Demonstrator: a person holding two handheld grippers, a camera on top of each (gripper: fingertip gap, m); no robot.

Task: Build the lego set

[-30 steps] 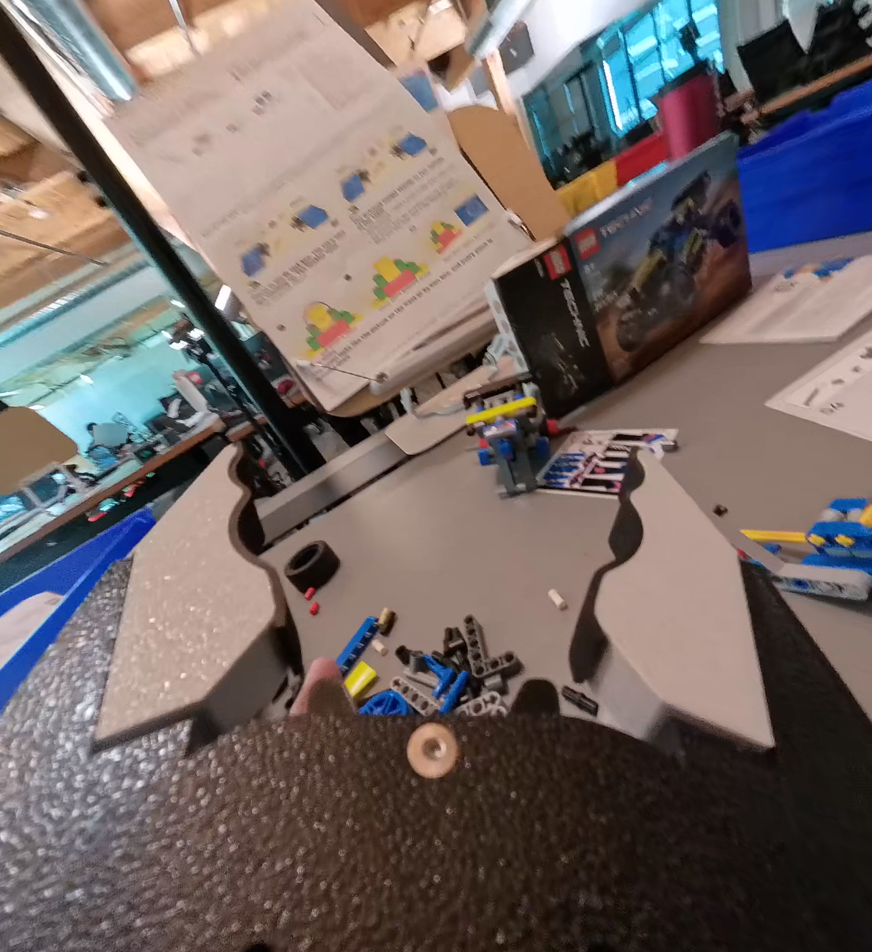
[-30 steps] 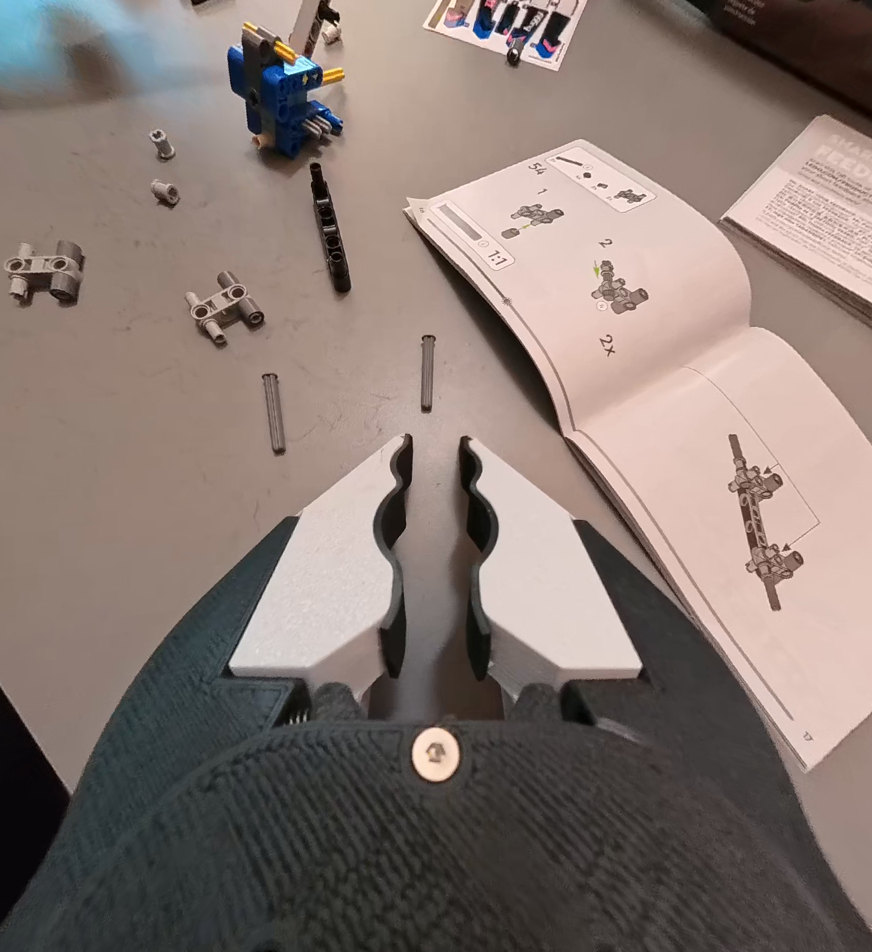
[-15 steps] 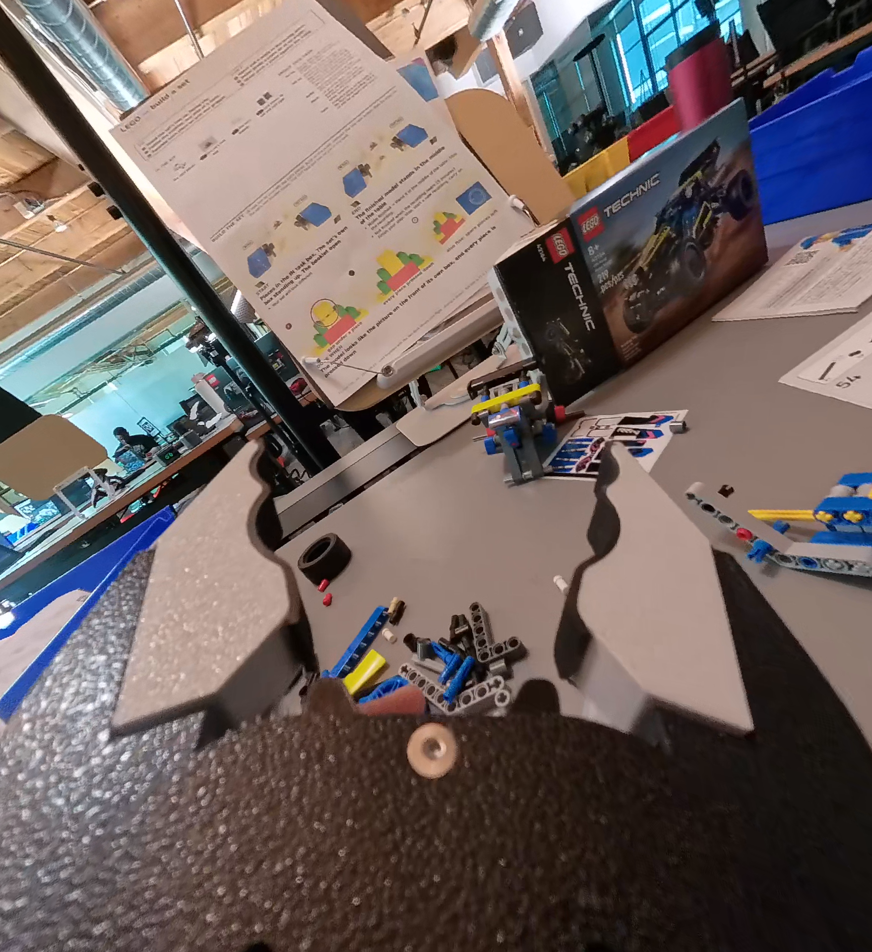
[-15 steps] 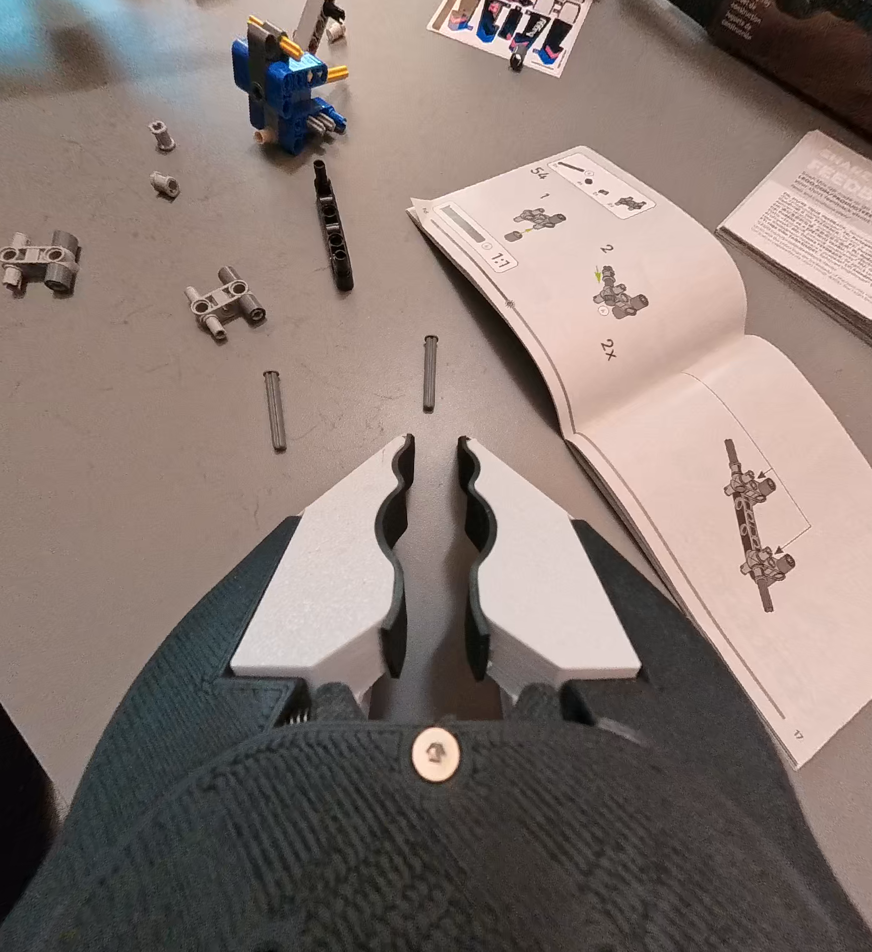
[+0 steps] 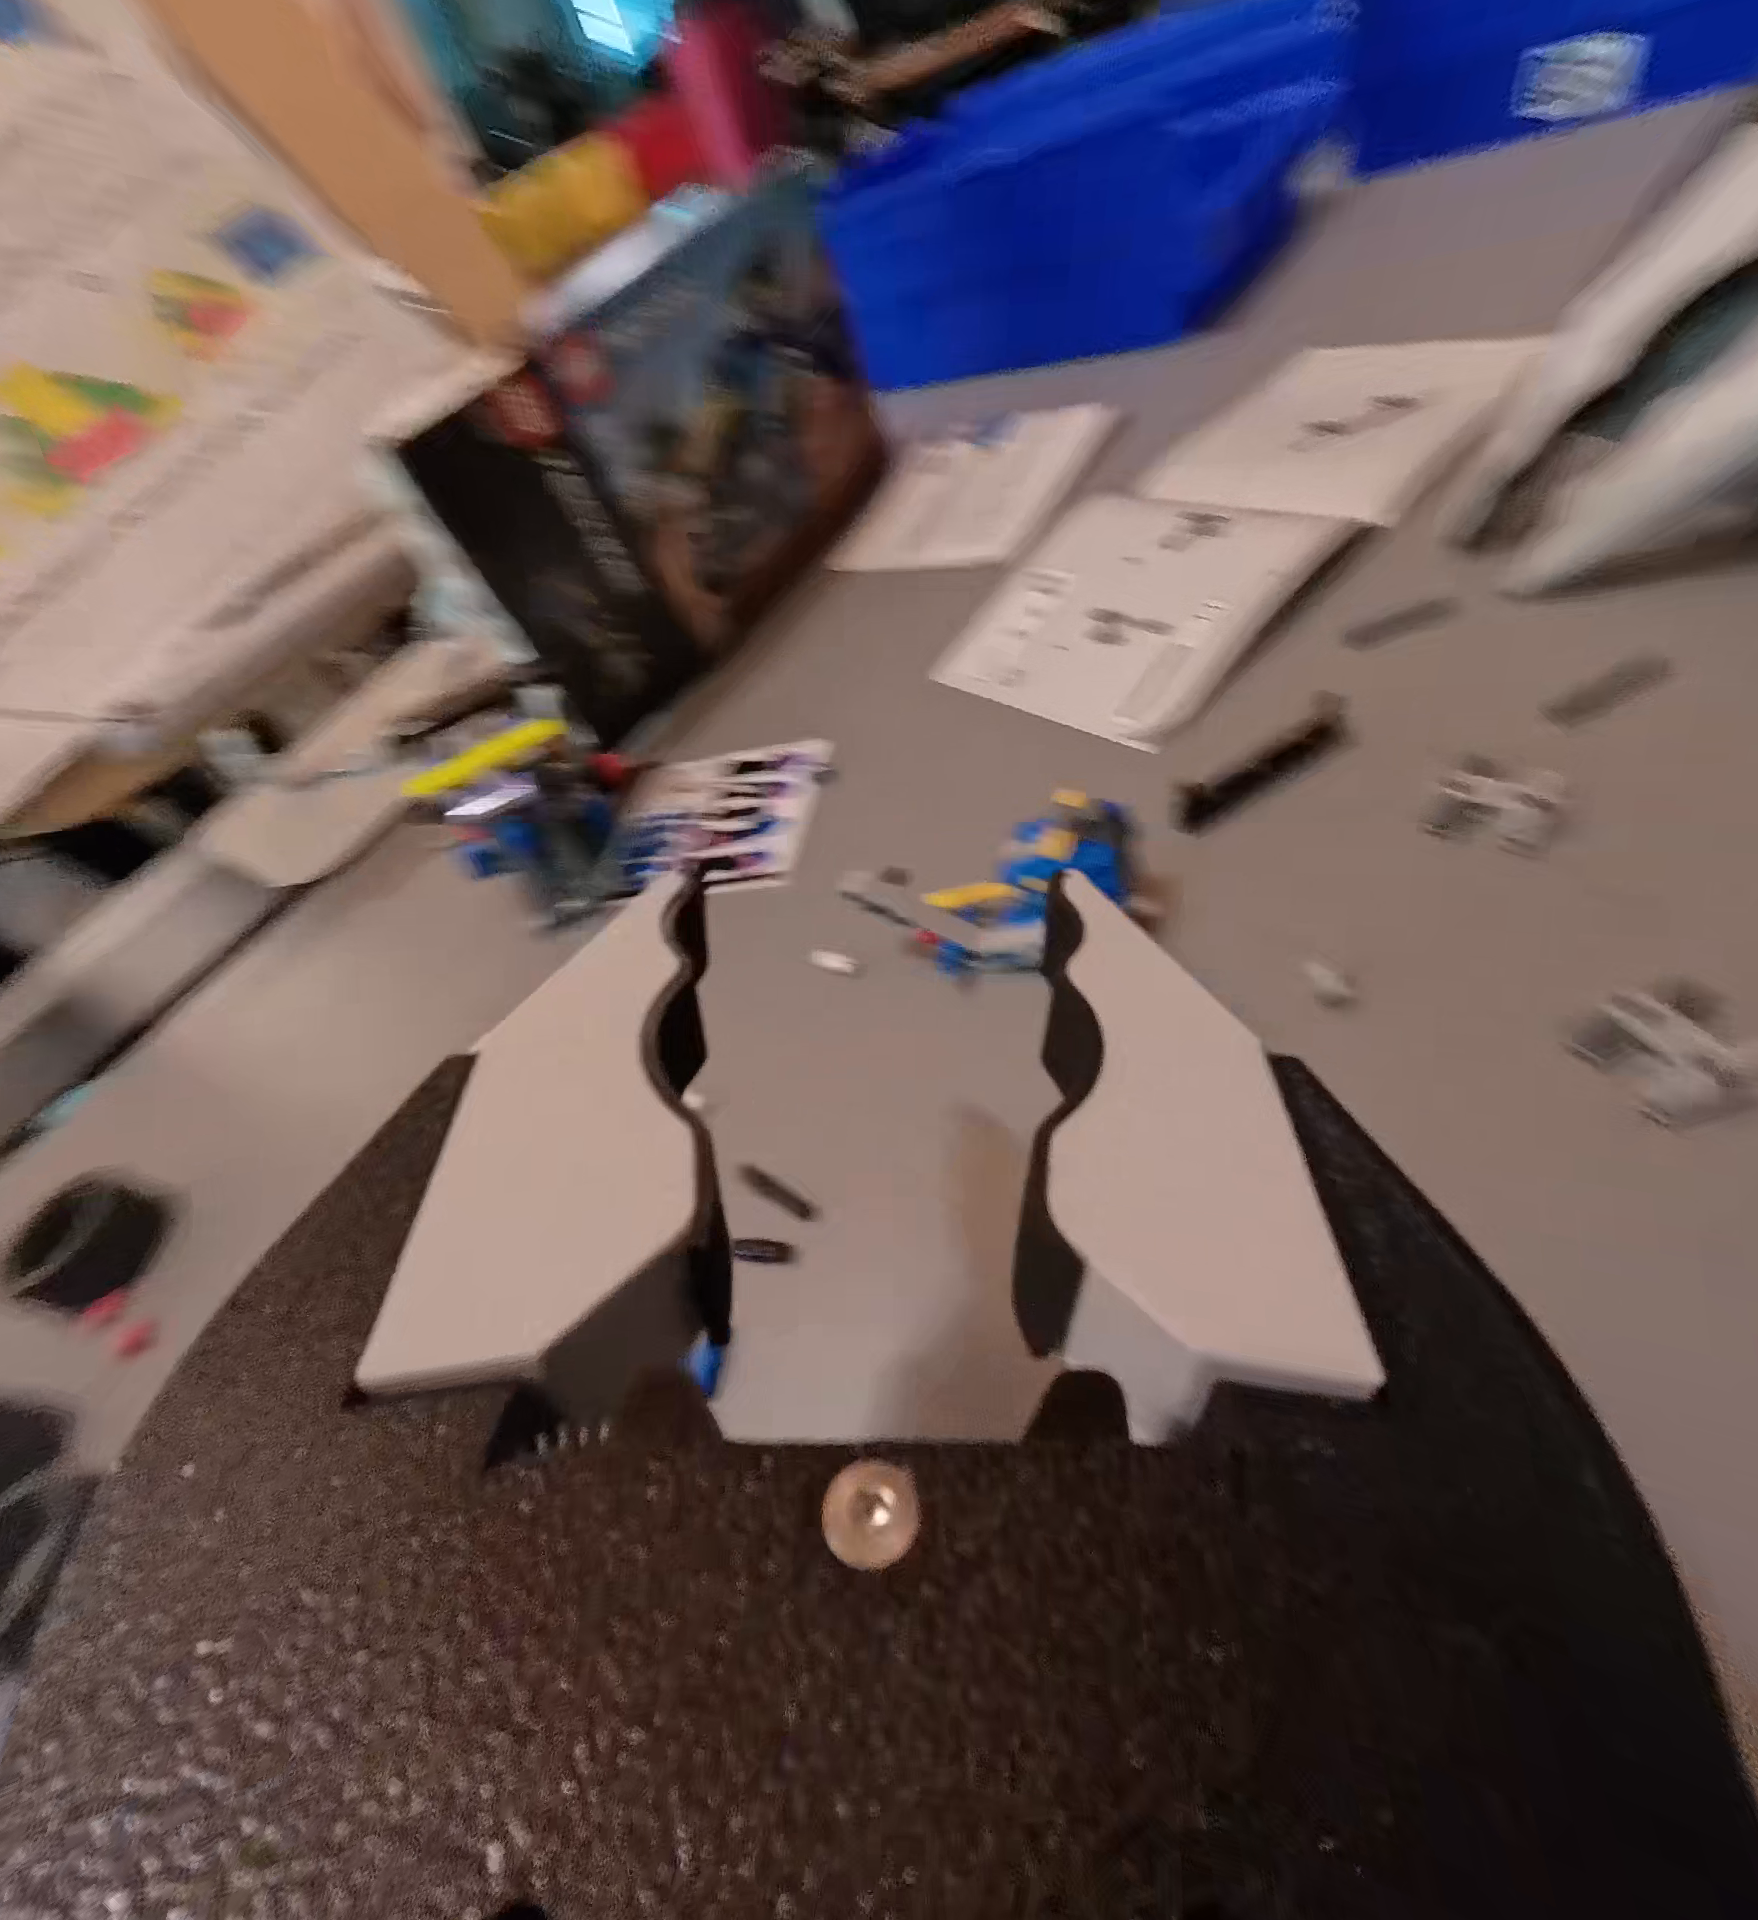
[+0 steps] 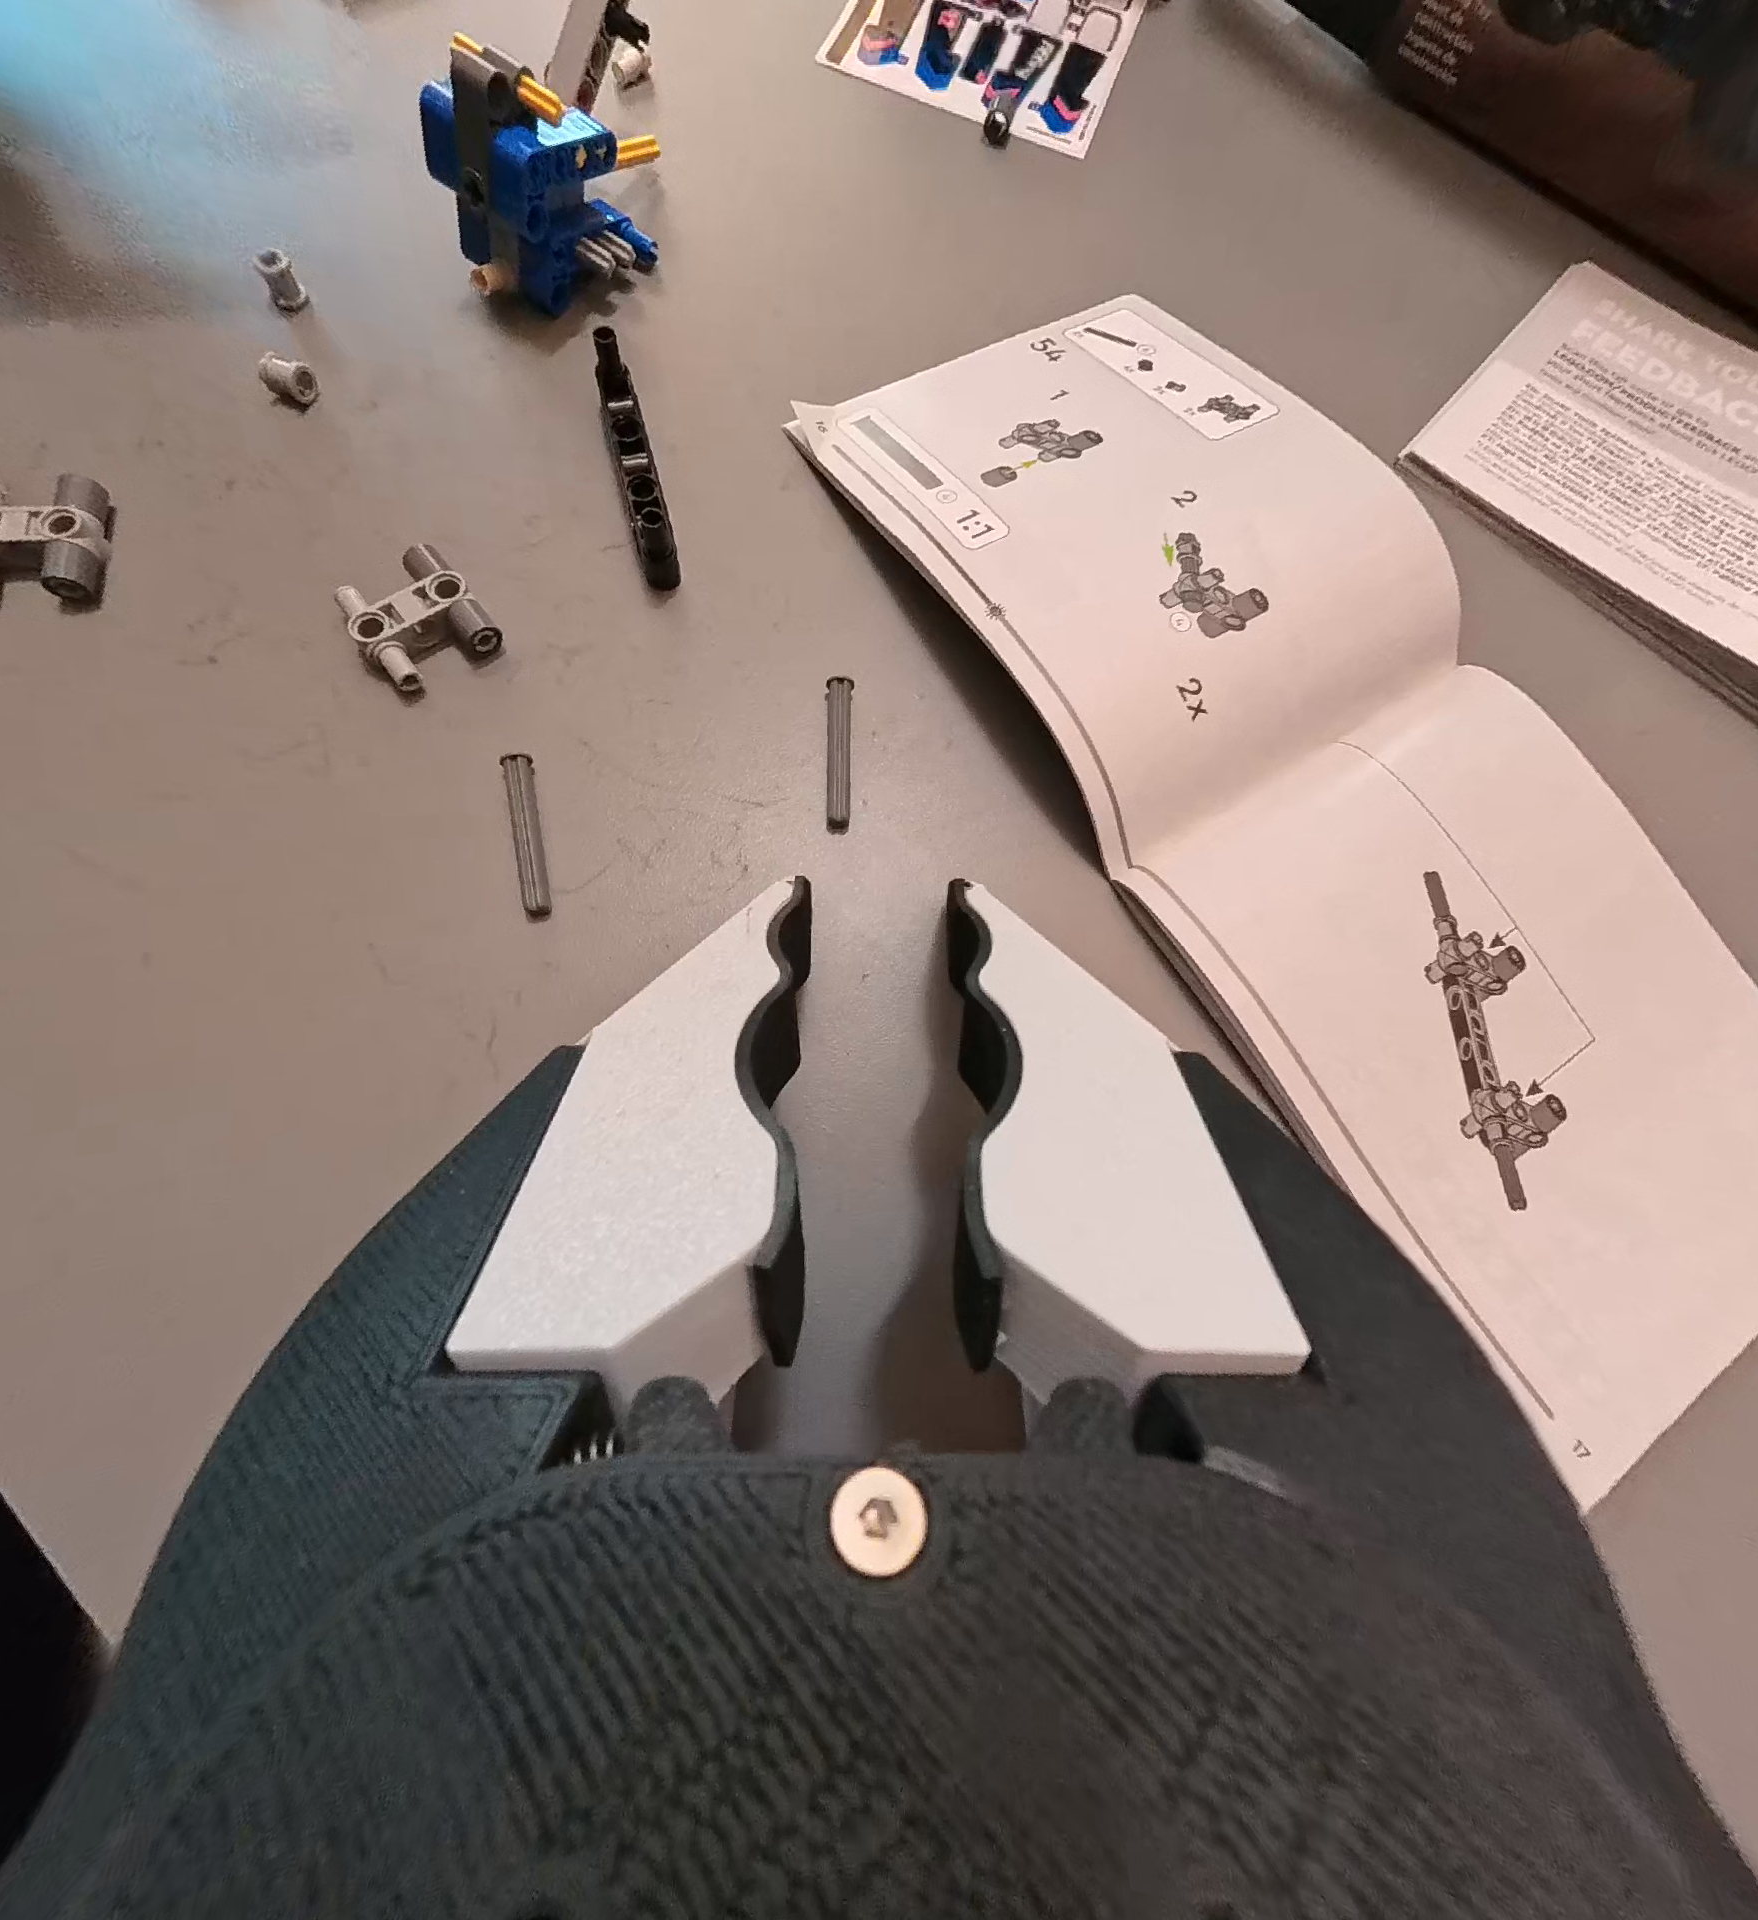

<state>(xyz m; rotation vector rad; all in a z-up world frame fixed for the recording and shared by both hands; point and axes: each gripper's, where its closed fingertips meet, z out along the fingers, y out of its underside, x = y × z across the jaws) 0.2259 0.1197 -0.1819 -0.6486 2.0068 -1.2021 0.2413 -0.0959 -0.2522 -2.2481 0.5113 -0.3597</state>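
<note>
Right gripper (image 6: 877, 894) over grey table (image 6: 179, 987), jaws narrowly parted, empty, just short of grey axle (image 6: 837, 750). Second axle (image 6: 526, 834) left of it; open instruction booklet (image 6: 1322, 790) right; blue subassembly (image 6: 532, 197) beyond. Left gripper (image 5: 875, 904) jaws wide, empty, view blurred, blue build (image 5: 1051, 862) past fingertips

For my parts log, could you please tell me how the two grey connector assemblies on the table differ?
The left connector assembly carries a fat dark grey sleeve on one side; the nearer connector assembly has only slim pins and a small dark bush. The left one lies farther from the black beam; the nearer one lies closer. Both are grey, loose and flat on the table.
</note>
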